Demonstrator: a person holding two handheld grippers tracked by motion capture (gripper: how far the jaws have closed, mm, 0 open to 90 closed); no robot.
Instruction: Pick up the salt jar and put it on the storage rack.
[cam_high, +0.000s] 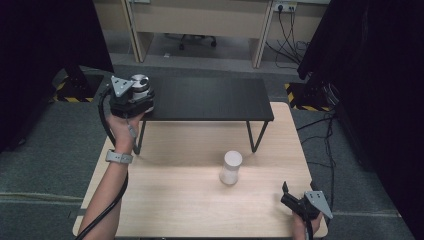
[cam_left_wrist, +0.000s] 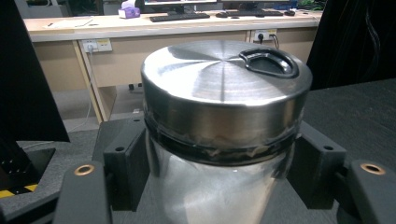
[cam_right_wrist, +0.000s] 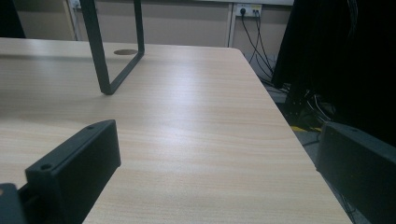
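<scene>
The steel canister (cam_left_wrist: 224, 126) sits pinched between the jaws of the left gripper (cam_high: 131, 100), at the left end of the black shelf (cam_high: 210, 97) near the table's far left corner. It looks rigid and smooth, probably slippery and of some weight (contents unknown). The grip falls on the straight wall just below the lid's dark band, which seems the safest place; the lid's ring is too small. A white cup (cam_high: 230, 167) stands mid-table (cam_high: 175, 200). The right gripper (cam_high: 295, 200) rests spread and empty at the near right corner.
</scene>
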